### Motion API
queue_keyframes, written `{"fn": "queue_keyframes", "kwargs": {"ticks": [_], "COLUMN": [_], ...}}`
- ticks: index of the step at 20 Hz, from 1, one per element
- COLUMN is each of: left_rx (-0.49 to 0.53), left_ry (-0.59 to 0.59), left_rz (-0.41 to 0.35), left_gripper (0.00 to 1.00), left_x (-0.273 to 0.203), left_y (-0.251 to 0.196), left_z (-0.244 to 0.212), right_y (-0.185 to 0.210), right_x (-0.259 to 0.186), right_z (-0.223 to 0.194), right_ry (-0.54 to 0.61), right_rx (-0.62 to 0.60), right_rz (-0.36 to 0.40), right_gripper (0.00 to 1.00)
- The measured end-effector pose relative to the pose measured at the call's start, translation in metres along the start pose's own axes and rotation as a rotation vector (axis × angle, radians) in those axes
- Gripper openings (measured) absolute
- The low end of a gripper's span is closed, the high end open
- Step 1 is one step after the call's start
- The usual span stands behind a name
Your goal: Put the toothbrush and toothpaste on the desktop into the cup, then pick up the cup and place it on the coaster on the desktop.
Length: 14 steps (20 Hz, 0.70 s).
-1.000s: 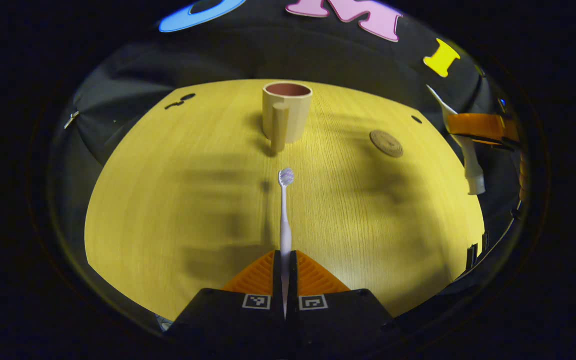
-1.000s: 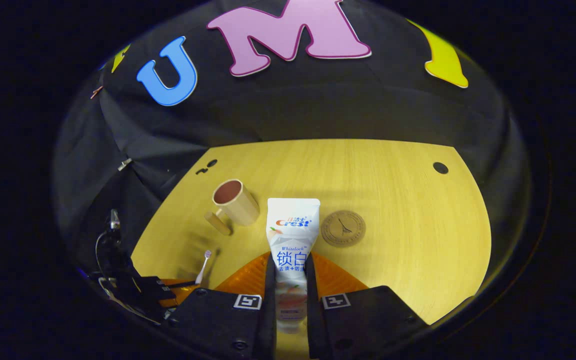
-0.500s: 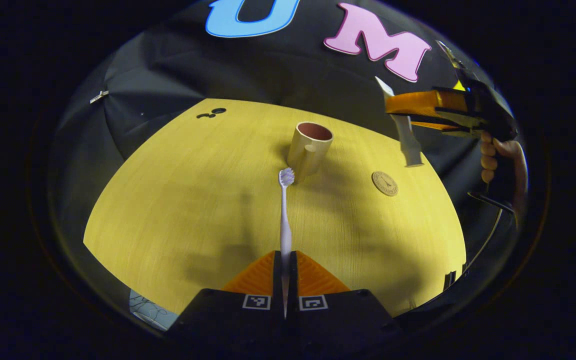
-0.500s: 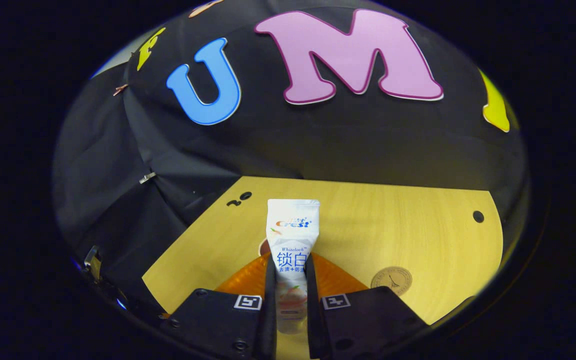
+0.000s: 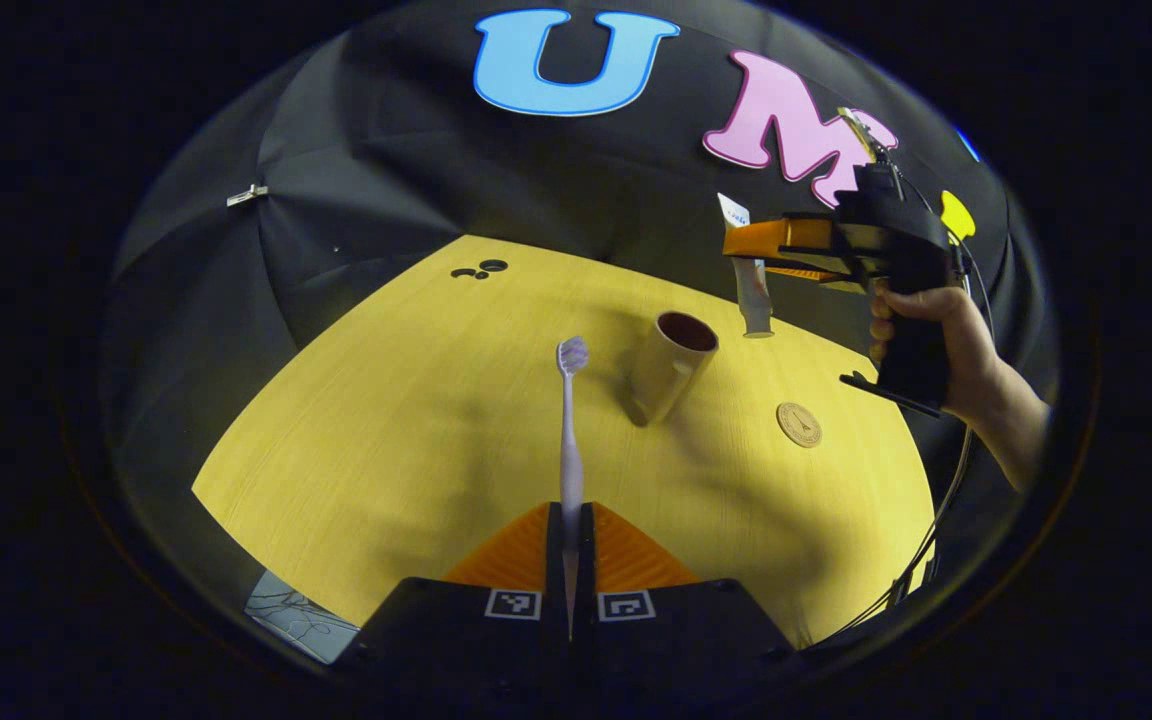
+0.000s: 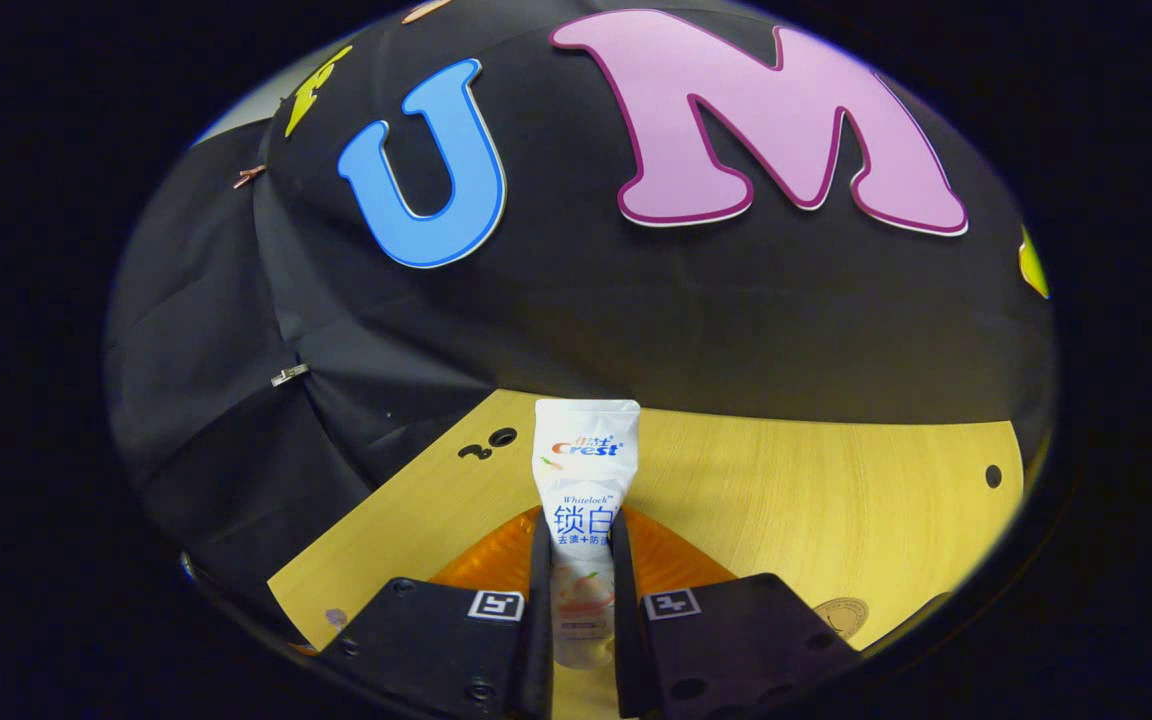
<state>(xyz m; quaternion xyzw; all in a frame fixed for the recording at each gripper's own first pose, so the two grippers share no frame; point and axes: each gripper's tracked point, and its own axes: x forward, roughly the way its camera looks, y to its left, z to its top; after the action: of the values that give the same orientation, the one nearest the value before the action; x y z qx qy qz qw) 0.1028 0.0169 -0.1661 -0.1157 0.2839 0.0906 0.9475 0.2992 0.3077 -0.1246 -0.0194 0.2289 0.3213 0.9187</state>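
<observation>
Holding both tools up off the desk (image 5: 386, 430), I've got my left gripper (image 5: 571, 520) pinched tight on the toothbrush (image 5: 569, 430), its handle squeezed between both fingers and the bristle head pointing away from me over the wood. Off to my right the cup (image 5: 671, 365) sits on the desk, mouth open, handle towards me, and the round coaster (image 5: 798, 424) lies near it, apart from it.

Over in the left gripper view my right hand (image 5: 936, 330) is raised, wrapped round the grip, with the right gripper (image 5: 751, 245) level and high. The toothpaste (image 5: 751, 285) hangs down from it, cap end lowest, near the cup's rim; whether it's directly above the mouth I can't say from this angle.

In the right gripper view my right gripper (image 6: 581, 560) has both fingers clamped on the toothpaste (image 6: 584, 470), flat end away from me. The coaster (image 6: 841, 615) peeks out low on the right.
</observation>
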Motion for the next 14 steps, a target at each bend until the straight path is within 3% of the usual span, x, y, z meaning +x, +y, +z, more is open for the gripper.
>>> {"fn": "queue_keyframes", "kwargs": {"ticks": [6,7,8,10,11,12,14], "left_rx": [-0.049,-0.058,-0.066,-0.072,-0.070,-0.069,-0.066], "left_ry": [-0.060,-0.069,-0.083,-0.107,-0.116,-0.119,-0.115], "left_rz": [0.009,0.001,-0.004,-0.018,-0.022,-0.026,-0.026], "left_gripper": [0.06,0.11,0.06,0.06,0.06,0.06,0.06], "left_x": [0.012,0.012,0.012,0.013,0.014,0.015,0.018], "left_y": [0.016,0.016,0.016,0.013,0.014,0.014,0.014], "left_z": [0.004,0.005,0.007,0.010,0.011,0.013,0.009], "right_y": [-0.009,-0.010,-0.011,-0.014,-0.015,-0.014,-0.014], "right_x": [0.039,0.041,0.043,0.047,0.048,0.049,0.050], "right_z": [-0.013,-0.014,-0.018,-0.023,-0.028,-0.034,-0.046], "right_ry": [-0.031,-0.037,-0.045,-0.063,-0.066,-0.062,-0.053], "right_rx": [-0.033,-0.037,-0.044,-0.055,-0.052,-0.043,-0.052], "right_rz": [-0.029,-0.030,-0.031,-0.036,-0.038,-0.033,-0.045], "right_gripper": [0.28,0.28,0.28,0.29,0.23,0.29,0.30]}}
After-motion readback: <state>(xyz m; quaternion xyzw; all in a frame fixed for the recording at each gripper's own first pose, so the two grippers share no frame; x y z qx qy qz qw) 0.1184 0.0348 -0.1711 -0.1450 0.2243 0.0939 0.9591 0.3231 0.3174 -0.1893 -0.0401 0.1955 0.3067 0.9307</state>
